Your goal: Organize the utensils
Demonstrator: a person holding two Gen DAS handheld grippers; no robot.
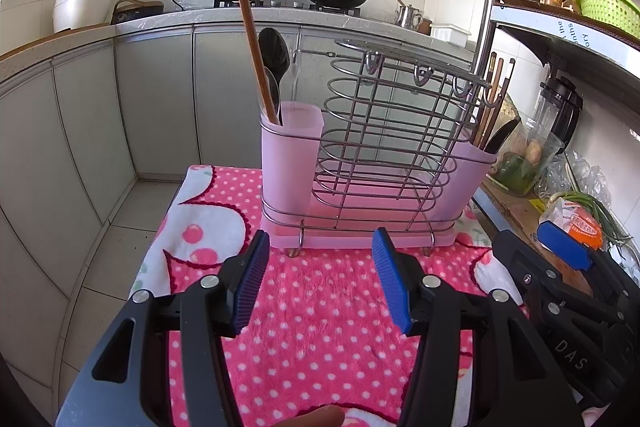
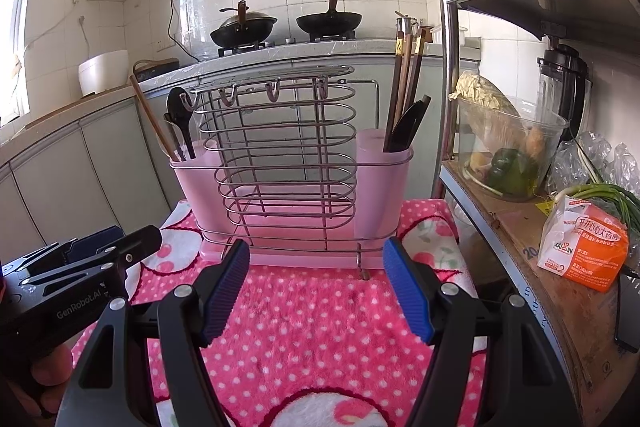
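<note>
A wire rack (image 1: 384, 147) with a pink tray base stands on a pink dotted towel (image 1: 320, 327); all places here are given from this rack.

At the left end of the rack there is a pink cup (image 1: 290, 147). It holds a black spoon (image 1: 276, 55), a wooden chopstick (image 1: 258, 55) that leans to the left, and one paler spoon that is partly hidden behind them. At the right end there is a second pink cup (image 2: 380, 187). In it stand several brown chopsticks (image 2: 406, 75) and a black utensil with a toothed edge (image 2: 412, 123). The middle part of the rack, made of wire loops with hooks on top, has nothing in it.

The left gripper (image 1: 320, 279) is in front of the rack, above the towel. Its blue pads are wide apart and nothing is between them. The right gripper (image 2: 316, 287) is also in front of the rack, a little to the right of the left one, with the jaws spread and empty too. Neither gripper touches the rack.

Behind the rack is a kitchen counter with two woks (image 2: 328, 21) on a stove. To the right of the rack is a shelf (image 2: 540, 227) with a clear bowl of vegetables (image 2: 508, 155) and an orange pack (image 2: 584, 247).
</note>
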